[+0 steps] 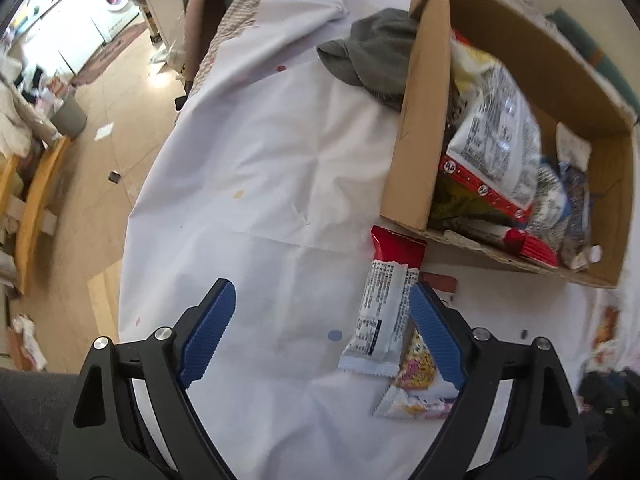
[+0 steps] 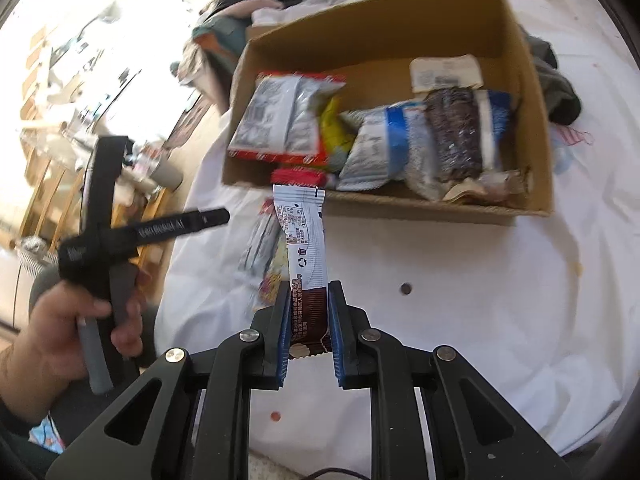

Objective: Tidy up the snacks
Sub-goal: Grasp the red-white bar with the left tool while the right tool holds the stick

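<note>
A cardboard box (image 1: 416, 128) holds several snack packets on the white-covered table; it also shows in the right wrist view (image 2: 532, 132). My right gripper (image 2: 308, 292) is shut on a brown-and-white snack bar (image 2: 304, 236), held above the table just in front of the box. My left gripper (image 1: 324, 292) is open and empty above the table. A red-and-white snack bar (image 1: 384, 312) lies by its right finger, over a pink-and-yellow packet (image 1: 416, 384). These two lie blurred left of the held bar in the right wrist view (image 2: 260, 248).
A grey cloth (image 1: 372, 56) lies beside the box's far side. The table's left edge (image 1: 132, 216) drops to a cluttered floor. The person's left hand (image 2: 60, 320) and the left gripper's handle (image 2: 132, 236) are at the left of the right wrist view.
</note>
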